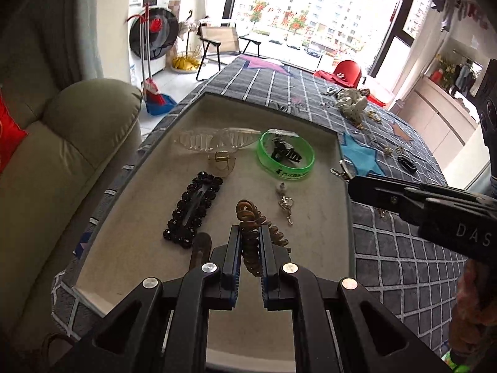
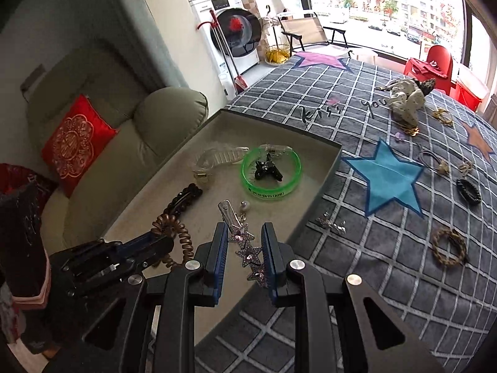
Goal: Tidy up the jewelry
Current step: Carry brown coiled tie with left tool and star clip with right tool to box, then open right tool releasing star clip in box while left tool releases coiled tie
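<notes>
Over the near end of the tray (image 1: 310,124), L gripper (image 1: 250,239) is pinching a brown spiral hair tie (image 1: 248,248) btwn its blue pads; the coil hangs out ahead of the tips above the tray floor. R gripper (image 2: 243,242) sits just beside it at the tray's right rim, pinching a sparkly star hair clip (image 2: 248,248) w/ its silver clip end poking fwd over the tray.

Inside the tray, near to far: a black beaded snap clip (image 1: 192,211) at left, a small silver charm w/ a pearl (image 1: 284,202) right of it, then a pale amber clip w/ gold hinge (image 1: 221,161). Farther back a clear claw clip (image 1: 211,140) lies along the far wall, and beside it a green bangle (image 1: 285,155) w/ a black claw clip (image 1: 284,154) resting inside its ring.

Right of the tray, loose on the grey checked tabletop (image 2: 388,295): small silver earrings (image 2: 332,223) close to the rim, a braided gold-and-black hair tie (image 2: 450,247), a black coil tie (image 2: 467,191), a blue star patch (image 2: 388,177) in the cloth, thin elastics w/ gold bits (image 2: 441,163). Farthest, a spotted cream scrunchie (image 2: 407,99) w/ gold pieces near it.

Left of the tabletop, a grey-green sofa (image 2: 139,130) w/ a red cushion (image 2: 74,143).
</notes>
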### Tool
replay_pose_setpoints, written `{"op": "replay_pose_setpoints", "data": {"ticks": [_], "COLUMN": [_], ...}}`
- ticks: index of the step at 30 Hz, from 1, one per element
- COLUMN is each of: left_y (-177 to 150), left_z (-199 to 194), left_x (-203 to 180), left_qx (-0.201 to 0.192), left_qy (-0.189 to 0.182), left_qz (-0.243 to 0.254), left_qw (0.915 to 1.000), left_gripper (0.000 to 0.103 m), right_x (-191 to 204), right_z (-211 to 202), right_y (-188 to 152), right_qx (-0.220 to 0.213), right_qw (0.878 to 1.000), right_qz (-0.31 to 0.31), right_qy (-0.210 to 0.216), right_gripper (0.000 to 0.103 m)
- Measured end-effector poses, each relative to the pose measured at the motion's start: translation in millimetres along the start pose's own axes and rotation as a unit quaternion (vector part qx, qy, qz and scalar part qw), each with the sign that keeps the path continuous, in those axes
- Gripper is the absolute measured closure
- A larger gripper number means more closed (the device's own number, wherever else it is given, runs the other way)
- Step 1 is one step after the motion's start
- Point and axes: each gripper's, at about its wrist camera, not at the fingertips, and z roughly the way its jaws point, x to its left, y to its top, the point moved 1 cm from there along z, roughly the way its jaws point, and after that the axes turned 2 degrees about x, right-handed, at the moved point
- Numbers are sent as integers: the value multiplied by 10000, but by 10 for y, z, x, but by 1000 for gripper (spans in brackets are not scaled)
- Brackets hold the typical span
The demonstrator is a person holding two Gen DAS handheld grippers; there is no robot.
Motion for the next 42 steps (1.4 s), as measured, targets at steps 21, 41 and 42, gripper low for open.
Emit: {"op": "replay_pose_setpoints", "data": {"ticks": [21, 41, 42], "left_y": [83, 76, 73], "left_z": [310, 464, 467], "left_x": [14, -45, -53], "left_qx": [306, 446, 443], "left_qy": [107, 270, 285], "left_qz": [-58, 28, 53], "left_qw": [9995, 9986, 9986], "left_gripper": [91, 90, 90], "right_x": [-16, -90, -87], "right_z": [523, 755, 757], "right_y": [201, 224, 225], "right_qx": [410, 617, 631], "right_qw": [9991, 9980, 9979], "right_qz": [-45, 26, 32], "right_qy": [-31, -130, -124], "right_gripper": [79, 79, 78]}}
